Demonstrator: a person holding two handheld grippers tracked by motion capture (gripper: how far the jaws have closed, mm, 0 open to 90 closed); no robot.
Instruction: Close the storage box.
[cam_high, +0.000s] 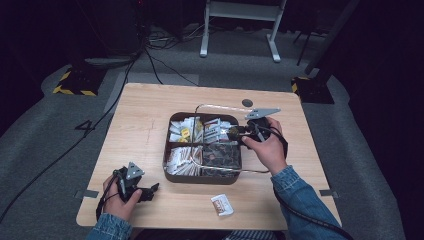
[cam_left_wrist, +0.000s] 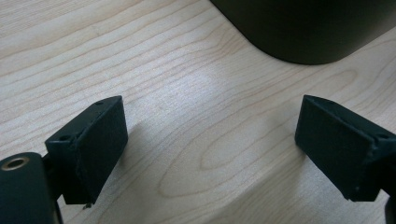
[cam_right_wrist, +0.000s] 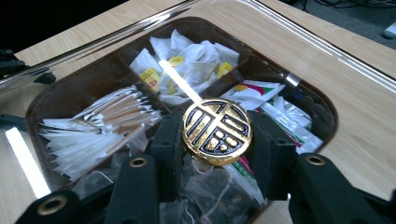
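In the middle of the wooden table (cam_high: 140, 125) sits a dark, rounded-square box (cam_high: 202, 178) split into four compartments: the far left holds white tea bags with yellow tags, the far right white sachets with red and green print, the near left a fan of slim white and brown paper packets, and the near right dark, clear-wrapped bags. A clear lid (cam_high: 220, 107) with bright, reflective edges lies over the box, lifted and shifted toward the right and far side, so its rim overhangs the box there. At the lid's centre is a round gold knob (cam_right_wrist: 217, 131) with a black relief pattern of bars and small blocks. The right gripper (cam_right_wrist: 217, 140) has its jaws closed against the two sides of this knob, the hand (cam_high: 267, 147) just right of the box. The left gripper (cam_high: 147, 192) rests near the table's near left corner, well apart from the box, held in the left hand (cam_high: 117, 197); in its own view its jaws stand wide with bare wood between them and a dark rounded corner ahead. One small brown and white sachet (cam_high: 222, 205) lies alone on the table near the front edge, just before the box.
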